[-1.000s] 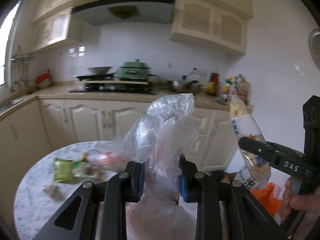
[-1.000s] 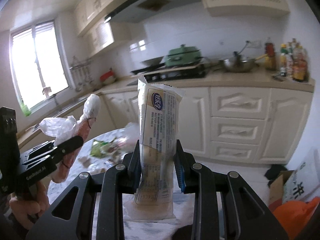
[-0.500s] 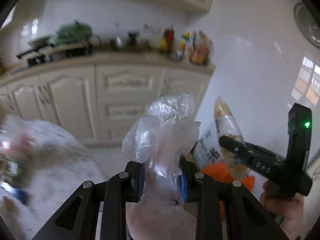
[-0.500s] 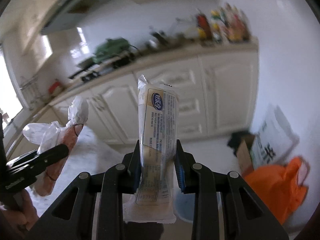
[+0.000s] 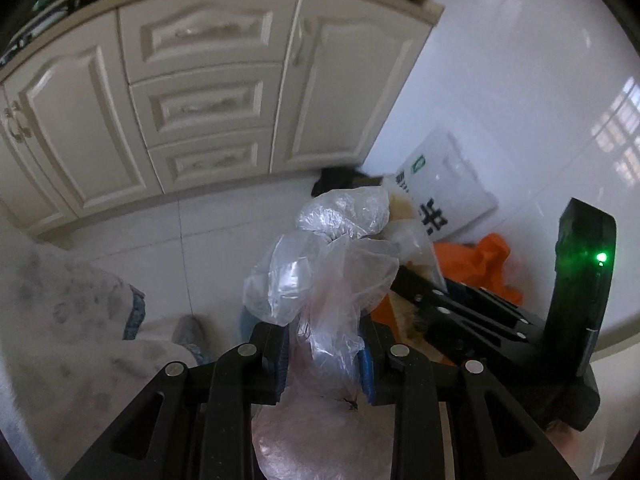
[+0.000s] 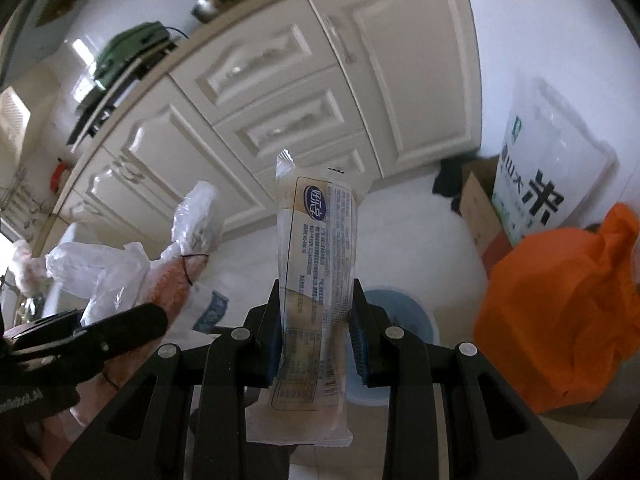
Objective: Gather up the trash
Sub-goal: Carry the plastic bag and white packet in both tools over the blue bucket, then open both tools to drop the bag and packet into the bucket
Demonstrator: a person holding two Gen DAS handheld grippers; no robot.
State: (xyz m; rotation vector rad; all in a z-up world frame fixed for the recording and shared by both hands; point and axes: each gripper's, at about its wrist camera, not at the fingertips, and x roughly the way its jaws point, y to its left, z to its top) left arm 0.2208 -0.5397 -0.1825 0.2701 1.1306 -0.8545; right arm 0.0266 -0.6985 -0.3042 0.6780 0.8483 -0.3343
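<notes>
Cream cabinets [image 5: 208, 92] fill the upper half of the left wrist view, their doors and drawers running down to a pale tiled floor [image 5: 224, 236]. In the right wrist view the same cabinets slant across the upper middle, with a green pot [image 6: 132, 50] on the counter at upper left. At the right edge of that view an orange bag [image 6: 560, 320] lies on the floor, and just above it a white sack with black lettering [image 6: 548, 168] leans by the wall beside a cardboard box [image 6: 476, 216]. A round blue bin [image 6: 396, 320] sits on the floor in the lower middle, partly hidden behind the right gripper.

The left gripper [image 5: 324, 360], at the bottom middle of its own view, has its jaws closed tight on a crumpled clear plastic bag [image 5: 328, 264], which bunches up above the pads and hangs pinkish below them. The right gripper [image 6: 318, 336], bottom middle of its view, is clamped on a long printed wrapper [image 6: 316, 248] that stands upright between the pads, its top reaching mid-frame. In the left wrist view the right gripper shows at the lower right, the wrapper mostly hidden behind the plastic bag.
</notes>
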